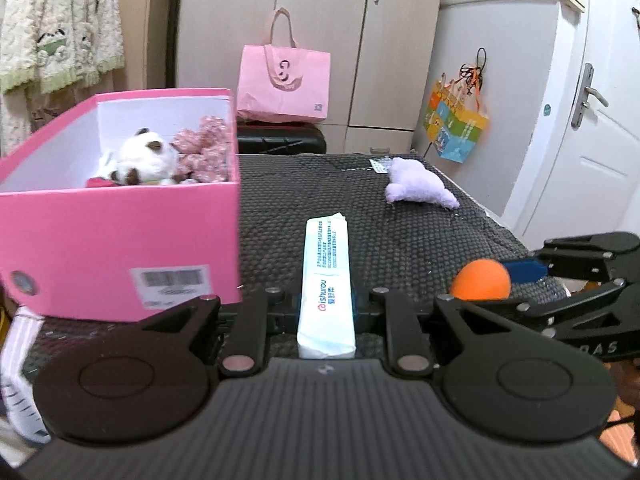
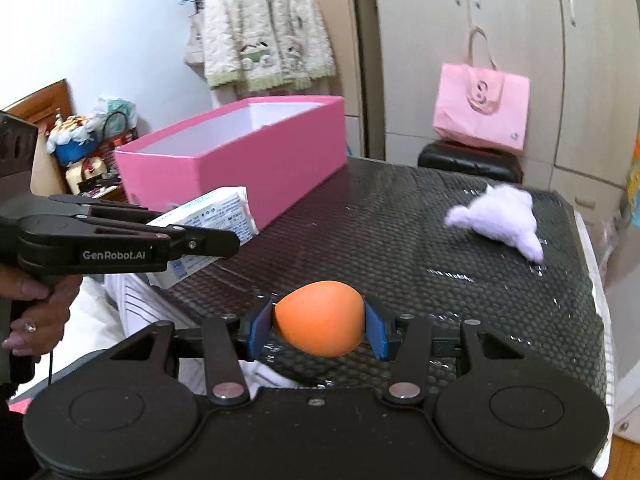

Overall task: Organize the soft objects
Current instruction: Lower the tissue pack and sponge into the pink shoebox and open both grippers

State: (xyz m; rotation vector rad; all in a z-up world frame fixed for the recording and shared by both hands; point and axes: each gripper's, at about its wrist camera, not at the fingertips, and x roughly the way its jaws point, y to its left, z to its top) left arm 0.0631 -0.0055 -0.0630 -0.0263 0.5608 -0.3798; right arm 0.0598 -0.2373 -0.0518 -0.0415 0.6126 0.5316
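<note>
Two grippers, both loaded, so this looks like the carry-to-the-box step. From the left wrist view, the left gripper [image 1: 326, 312] is clenched tight on a tissue pack [image 1: 327, 280], which sticks out forward between the fingers, with the pink box [image 1: 120, 240] just off to its left. The box already holds a white plush [image 1: 146, 160] and something pink and fluffy [image 1: 204, 148]. The right gripper [image 1: 532, 270] pokes in from the right edge with the orange ball [image 1: 482, 279]. A purple plush [image 1: 420, 186] lies well apart on the far side of the black textured mat [image 1: 400, 232]. From the right wrist view, the right gripper [image 2: 319, 320] has its blue pads [image 2: 376, 330] squeezing the orange ball [image 2: 320, 318] on both sides, held above the near edge of the mat [image 2: 400, 220]. The left gripper [image 2: 192, 240] with the tissue pack [image 2: 212, 216] sits near the box's [image 2: 240, 160] short end, a hand [image 2: 36, 304] on its handle. My guess for next: swing each load over the open top and let go inside, then fetch the purple plush [image 2: 500, 216]. Room-wise: a wardrobe [image 2: 500, 40], a pink tote bag [image 2: 480, 112] on a black stool, a fleecy cardigan [image 2: 264, 28] on a hanger.
</note>
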